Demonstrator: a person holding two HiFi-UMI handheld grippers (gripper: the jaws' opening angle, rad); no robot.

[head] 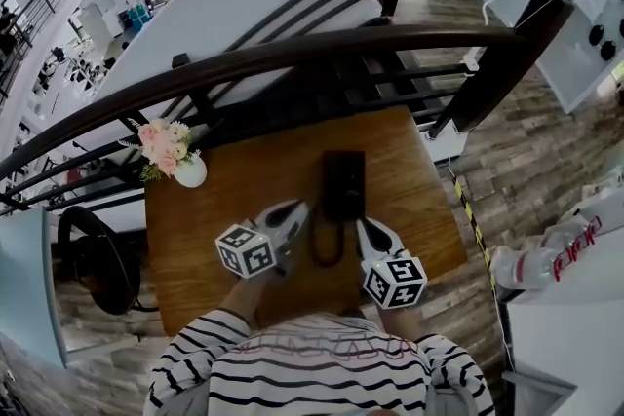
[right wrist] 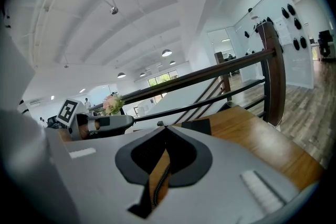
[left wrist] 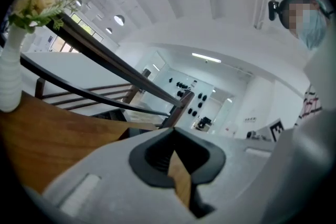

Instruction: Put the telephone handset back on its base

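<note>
Striped shirt (head: 322, 365) below, left tool (head: 295, 212) and right tool (head: 367, 229) flank the black telephone (head: 343, 200) on the wooden surface (head: 234, 185). Its handset (head: 343, 172) apparently sits home already, so little seems left to do. Left gripper view: jaws together, empty. Right gripper view: jaws likewise together, holding nothing.

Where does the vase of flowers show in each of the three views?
Head view: vase of flowers on the table's far left corner.
Left gripper view: vase of flowers at the top left edge, large.
Right gripper view: vase of flowers left of centre, small.
Shared landmark: the dark railing behind the table.
</note>
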